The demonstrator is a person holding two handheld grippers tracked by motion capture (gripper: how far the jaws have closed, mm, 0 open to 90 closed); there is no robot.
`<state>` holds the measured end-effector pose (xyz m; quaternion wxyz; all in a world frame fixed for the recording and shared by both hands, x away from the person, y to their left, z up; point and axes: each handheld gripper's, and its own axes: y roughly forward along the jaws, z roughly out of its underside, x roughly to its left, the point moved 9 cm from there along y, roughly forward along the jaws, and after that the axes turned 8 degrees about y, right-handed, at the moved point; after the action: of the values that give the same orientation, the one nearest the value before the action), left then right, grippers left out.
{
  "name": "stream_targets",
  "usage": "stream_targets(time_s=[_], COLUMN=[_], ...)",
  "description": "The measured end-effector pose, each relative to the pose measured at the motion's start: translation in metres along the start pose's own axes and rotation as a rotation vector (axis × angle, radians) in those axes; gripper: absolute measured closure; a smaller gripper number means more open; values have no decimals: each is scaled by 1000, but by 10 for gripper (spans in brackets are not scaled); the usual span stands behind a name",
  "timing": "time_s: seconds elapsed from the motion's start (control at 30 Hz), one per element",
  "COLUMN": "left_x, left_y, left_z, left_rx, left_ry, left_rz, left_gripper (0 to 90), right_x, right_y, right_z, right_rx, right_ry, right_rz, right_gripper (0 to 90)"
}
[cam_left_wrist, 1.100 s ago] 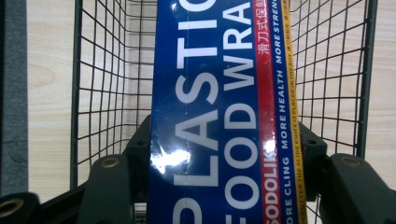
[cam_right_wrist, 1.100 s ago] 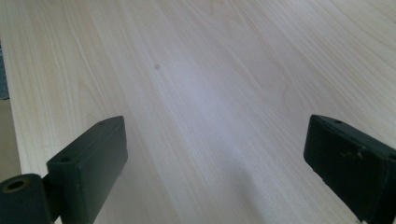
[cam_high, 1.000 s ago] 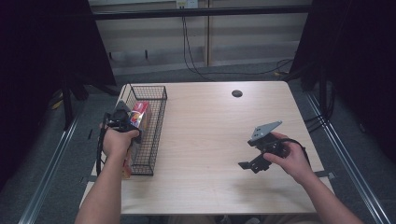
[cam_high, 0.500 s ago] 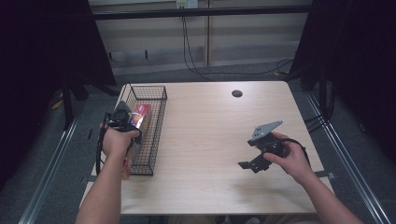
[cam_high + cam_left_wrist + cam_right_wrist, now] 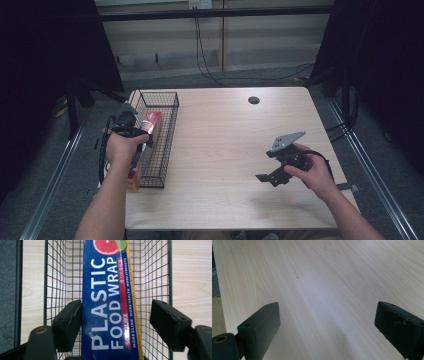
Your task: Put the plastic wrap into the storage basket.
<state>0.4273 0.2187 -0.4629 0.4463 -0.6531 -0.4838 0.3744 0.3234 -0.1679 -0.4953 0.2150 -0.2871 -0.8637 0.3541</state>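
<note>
Plastic food wrap box (image 5: 110, 307) lies in our wire basket (image 5: 155, 277); left gripper (image 5: 116, 322) jaws straddle it, wide apart; right gripper (image 5: 327, 332) jaws gape, empty, over the worktop (image 5: 324, 285).

Lighting: overhead, even on the bench (image 5: 225, 130); surroundings dark. Soft glare patch between and beyond the fingers (image 5: 259, 330) in the right gripper view. Fingers nearest each gripper camera slightly blurred.

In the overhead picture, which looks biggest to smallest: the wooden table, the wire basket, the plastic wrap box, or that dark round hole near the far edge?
As they look in the high view:
1. table
2. wire basket
3. plastic wrap box, partly hidden by the left gripper and hand
4. round hole
</note>
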Motion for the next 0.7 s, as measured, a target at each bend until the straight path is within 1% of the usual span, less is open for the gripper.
stream_targets(time_s=[0.03,0.1,0.17,0.2,0.23,0.27,0.3,0.33,0.37,0.4,0.43,0.47,0.53,0.57,0.6,0.63,0.7], left_x=[-1,-1,-3,-4,-6,-8,-9,-11,-13,-16,-19,-22,-30,-33,-37,-41,-50], left_y=[-1,-4,-8,-11,-13,-15,-18,-20,-22,-23,-25,-27,-29,-30,-31,-31,-32], left_z=[-1,-3,-5,-7,-8,-10,-11,-13,-14,-16,-18,-19,-22,-23,-24,-25,-27], left_rx=[-4,-23,-38,-48,-61,-69,-74,-84,-93,-103,-115,-127,-142,-149,-155,-160,-176], left_ry=[-2,11,29,30,29,30,45,49,53,58,58,54,65,77,85,98,114], left_rz=[0,-4,-9,-2,3,5,3,5,10,16,24,32,49,55,60,61,79], left_gripper=[251,236,222,223,220,216,211,205,201,192,180,174,173,169,166,161,154], right_x=[1,-1,-1,-1,-2,-2,-2,-2,-2,-2,-3,-2,-2,-3,-3,-2,-3], right_y=[0,-1,-2,-2,-2,-2,-1,0,0,0,0,0,0,-1,-1,-1,-1], right_z=[1,2,2,2,2,3,4,4,6,7,7,8,9,9,10,10,13], right_rx=[0,-3,-14,-22,-20,-20,-17,-22,-12,-14,-13,-15,-19,-16,-17,-20,-12], right_ry=[5,6,17,18,18,17,21,20,18,24,18,20,21,24,21,28,25], right_rz=[-9,2,-9,-13,-6,-16,-10,-15,-13,-15,-7,-15,-19,-8,-13,-14,-10], right_gripper=[63,64,64,65,65,65,65,65,65,66,66,66,66,66,66,66,66])
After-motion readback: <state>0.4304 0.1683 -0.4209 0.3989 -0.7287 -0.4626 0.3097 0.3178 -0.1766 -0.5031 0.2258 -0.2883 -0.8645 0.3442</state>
